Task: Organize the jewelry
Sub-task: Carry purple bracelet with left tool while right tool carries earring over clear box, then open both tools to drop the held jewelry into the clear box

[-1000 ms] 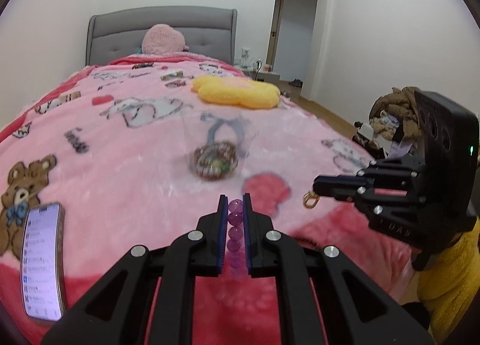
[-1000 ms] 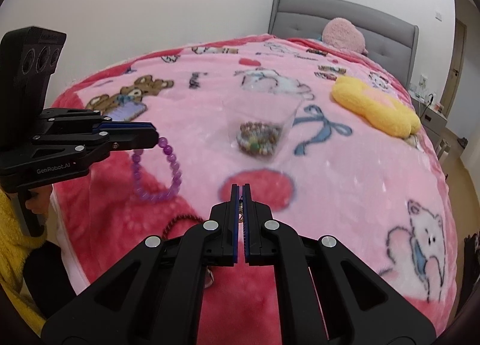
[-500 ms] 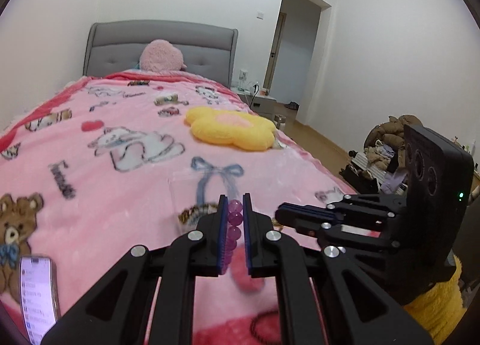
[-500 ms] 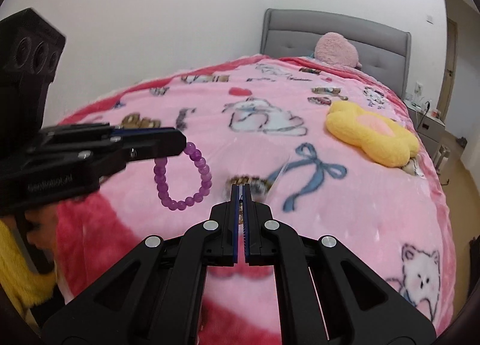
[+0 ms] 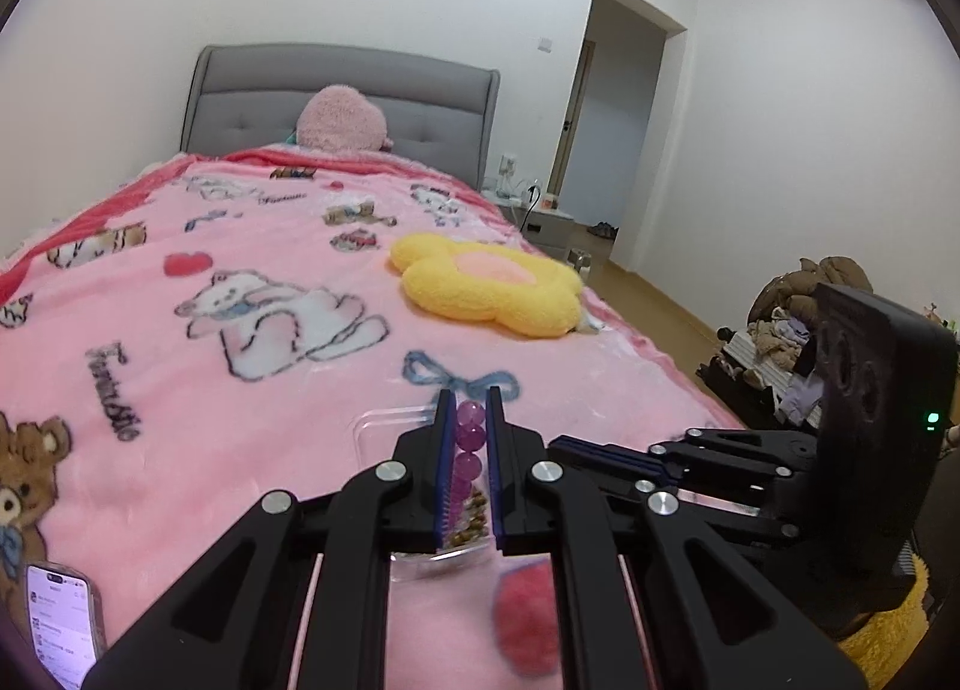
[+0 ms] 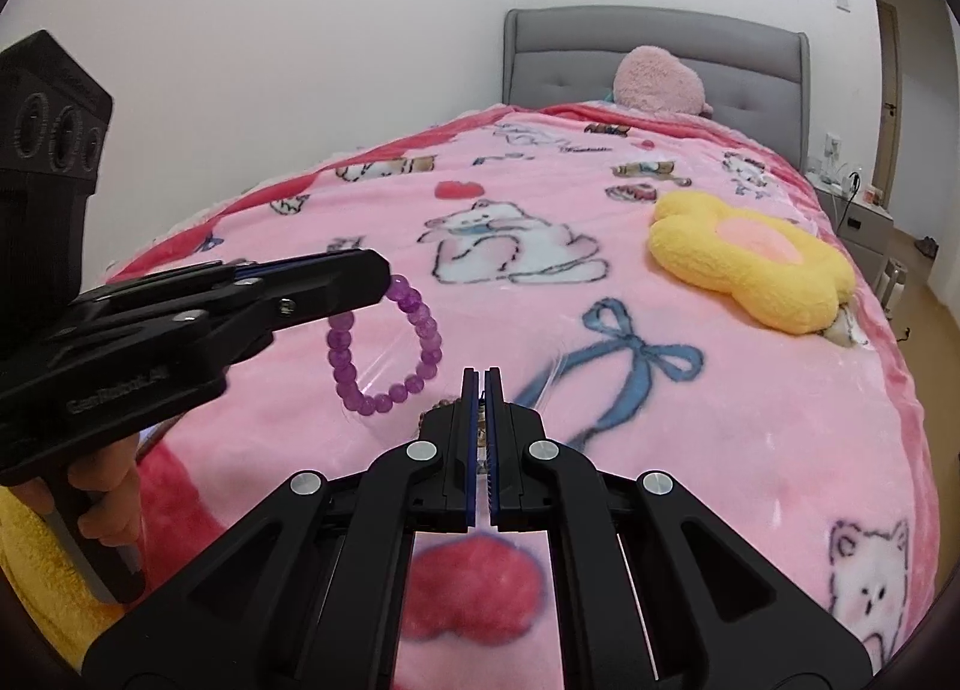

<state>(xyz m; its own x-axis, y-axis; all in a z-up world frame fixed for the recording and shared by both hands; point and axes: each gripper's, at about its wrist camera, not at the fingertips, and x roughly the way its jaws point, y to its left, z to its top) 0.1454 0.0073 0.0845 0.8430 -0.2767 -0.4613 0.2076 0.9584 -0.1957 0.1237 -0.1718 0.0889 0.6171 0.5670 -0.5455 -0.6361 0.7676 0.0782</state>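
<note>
Purple bead bracelet [image 6: 384, 354], pinched at its top by left tool [image 5: 467, 408], closed on the beads, dangling in air above clear box [image 5: 384, 432]. Box on pink blanket [image 6: 720, 450] near foot edge of bed, small brownish jewelry [image 5: 471, 516] inside. Right tool [image 6: 482, 384] just beside, over the same box, nearly closed to a thin slit; whether gripping something there, cannot tell. Yellow flower cushion [image 6: 750, 264] farther up, toward right edge. Phone [image 5: 60, 630] at near left corner.
</note>
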